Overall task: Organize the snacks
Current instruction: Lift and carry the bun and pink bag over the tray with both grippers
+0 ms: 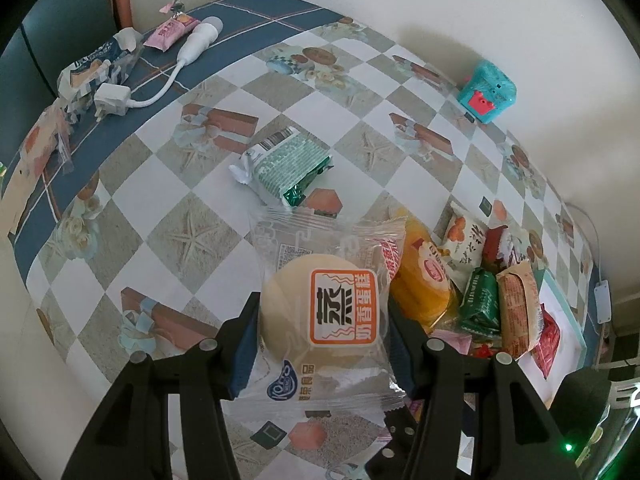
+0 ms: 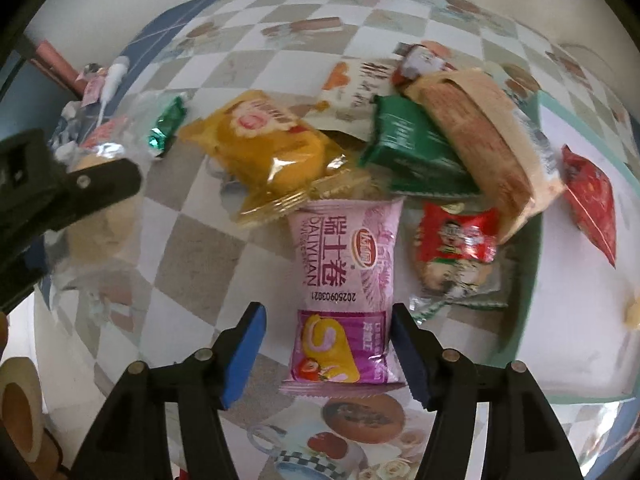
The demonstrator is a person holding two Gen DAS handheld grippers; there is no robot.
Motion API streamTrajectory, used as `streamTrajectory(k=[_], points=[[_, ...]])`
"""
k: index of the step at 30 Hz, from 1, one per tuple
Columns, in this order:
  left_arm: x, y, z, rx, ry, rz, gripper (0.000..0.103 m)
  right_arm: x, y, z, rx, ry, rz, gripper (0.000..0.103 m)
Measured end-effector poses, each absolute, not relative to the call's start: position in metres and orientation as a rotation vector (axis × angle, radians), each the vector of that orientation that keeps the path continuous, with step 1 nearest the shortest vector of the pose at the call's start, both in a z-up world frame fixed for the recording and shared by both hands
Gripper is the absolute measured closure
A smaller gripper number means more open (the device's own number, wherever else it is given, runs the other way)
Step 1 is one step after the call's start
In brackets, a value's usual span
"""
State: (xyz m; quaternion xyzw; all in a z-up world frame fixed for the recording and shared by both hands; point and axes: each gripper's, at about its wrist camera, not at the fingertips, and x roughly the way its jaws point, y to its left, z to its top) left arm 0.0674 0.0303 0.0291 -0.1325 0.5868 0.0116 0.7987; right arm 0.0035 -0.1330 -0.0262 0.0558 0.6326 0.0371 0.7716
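Left gripper (image 1: 322, 344) clamps a steamed cake packet (image 1: 324, 312); right gripper (image 2: 328, 354) straddles a pink packet (image 2: 346, 280).
Right jaws stand apart, pads off the wrapper, which reads "DALIYUAN".

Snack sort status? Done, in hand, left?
Done: several packets are piled by the tray, among them the yellow cake and the green packet.
In hand: the left hand-held gripper clamps a steamed cake packet. The right hand-held gripper stands open around the pink roll packet.
Left: the green-and-white packet lies apart mid-table.
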Motion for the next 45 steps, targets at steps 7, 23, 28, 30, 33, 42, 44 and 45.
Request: streamTrajectory(k=[7,23,28,30,33,42,44,45], points=[[0.069,0.032,0.022,-0.291,1.278,0.035,0.045,0.01,-0.131,-0.039,0.073,1.354,0.032,0.035],[0.067,0.033,0.027,-0.289,1.263,0.04,0.045,0.008,-0.141,-0.008,0.155,1.247,0.026,0.061],[0.066,0.033,0.032,-0.289,1.25,0.039,0.045,0.004,-0.153,0.013,0.195,1.205,0.035,0.061],[0.065,0.034,0.036,-0.289,1.24,0.039,0.045,0.001,-0.159,0.026,0.22,1.173,0.035,0.061],[0.064,0.033,0.041,-0.287,1.226,0.038,0.045,-0.007,-0.169,0.05,0.247,1.107,0.028,0.061],[0.056,0.019,0.06,-0.251,1.177,0.016,0.045,-0.014,-0.213,0.073,0.289,1.054,-0.104,0.061],[0.054,0.011,0.061,-0.237,1.18,0.0,0.045,-0.015,-0.228,0.068,0.302,1.065,-0.146,0.061],[0.053,0.006,0.062,-0.232,1.183,-0.009,0.045,-0.015,-0.237,0.066,0.307,1.068,-0.171,0.061]])
